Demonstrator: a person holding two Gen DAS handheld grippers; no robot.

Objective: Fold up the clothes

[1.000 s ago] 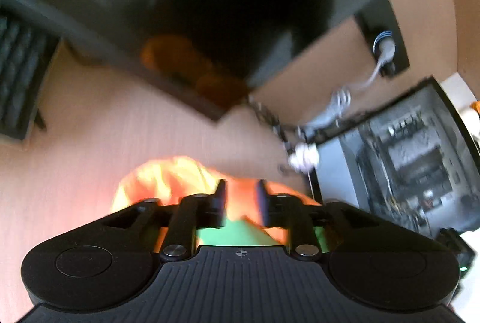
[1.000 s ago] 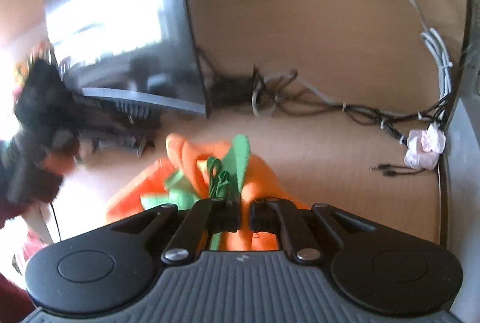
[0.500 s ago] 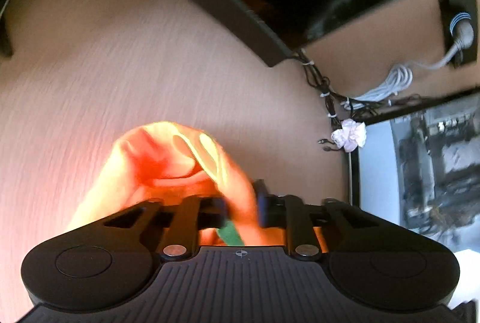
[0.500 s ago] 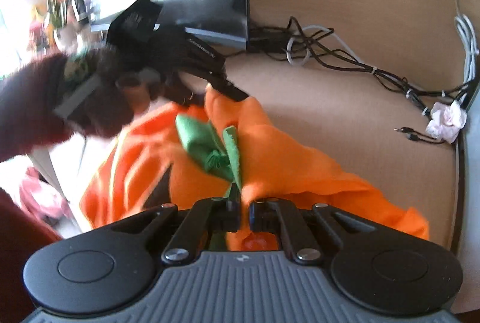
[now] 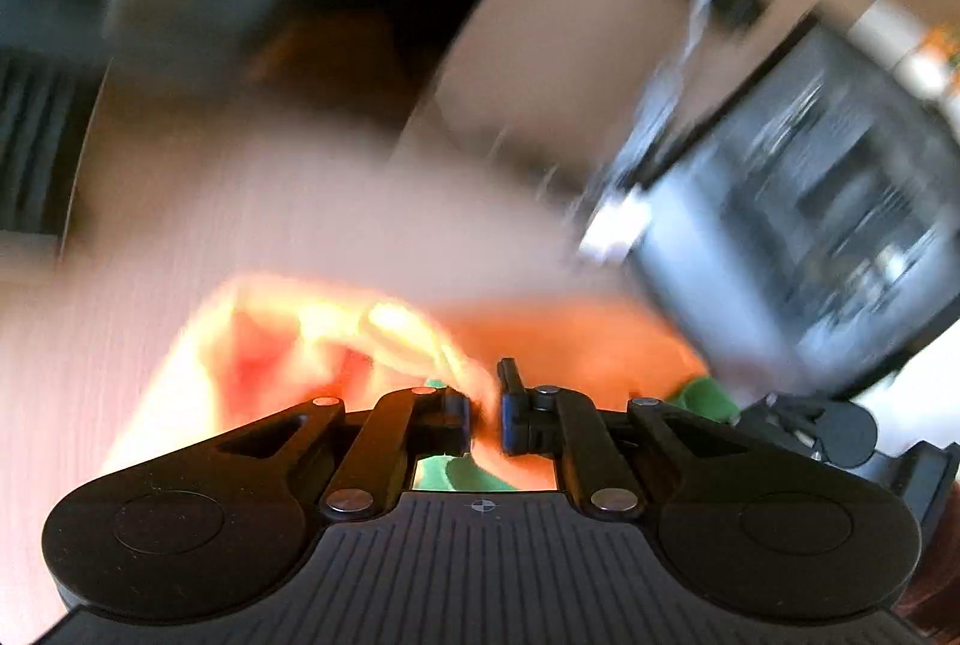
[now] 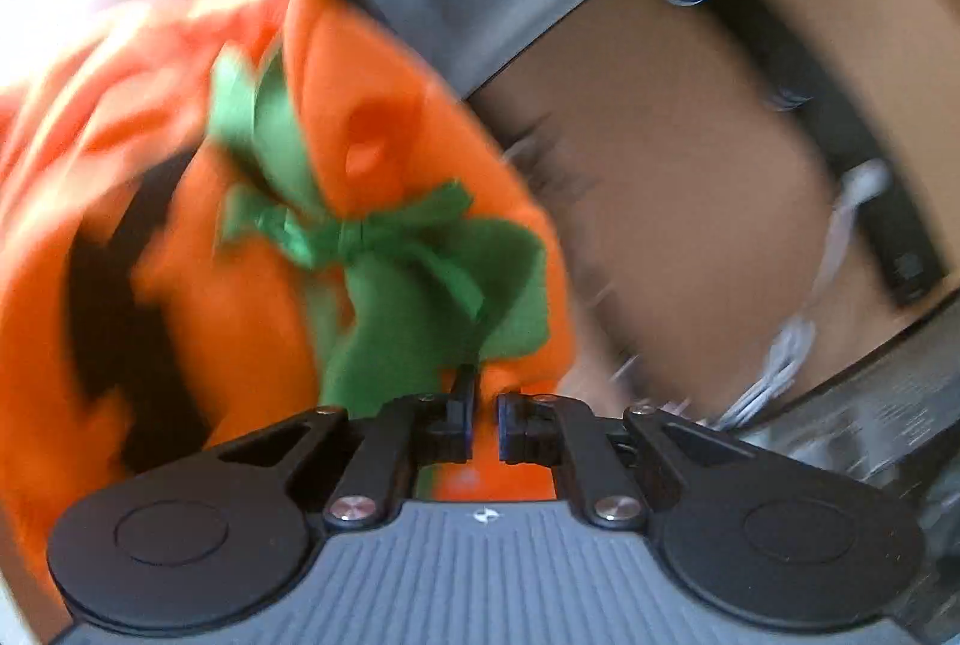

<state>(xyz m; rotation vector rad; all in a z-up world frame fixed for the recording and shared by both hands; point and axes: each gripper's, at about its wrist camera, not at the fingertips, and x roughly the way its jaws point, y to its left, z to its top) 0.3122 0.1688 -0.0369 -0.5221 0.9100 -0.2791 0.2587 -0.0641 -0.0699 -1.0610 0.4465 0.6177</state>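
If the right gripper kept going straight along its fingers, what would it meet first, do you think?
The right gripper, shut on the orange garment, points into its green bow; that would likely come first, though blur leaves depth unclear.

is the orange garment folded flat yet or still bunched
Bunched. The orange garment hangs in loose crumpled folds, green bow showing, pinched by both hand-held grippers, not laid flat.

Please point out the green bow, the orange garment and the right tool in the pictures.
green bow [image 6: 354, 240]: right wrist view, on the knot.
orange garment [image 6: 240, 333]: right wrist view, on the plain orange cloth left of the bow.
right tool [image 6: 483, 420]: right wrist view, midway between its fingertips.
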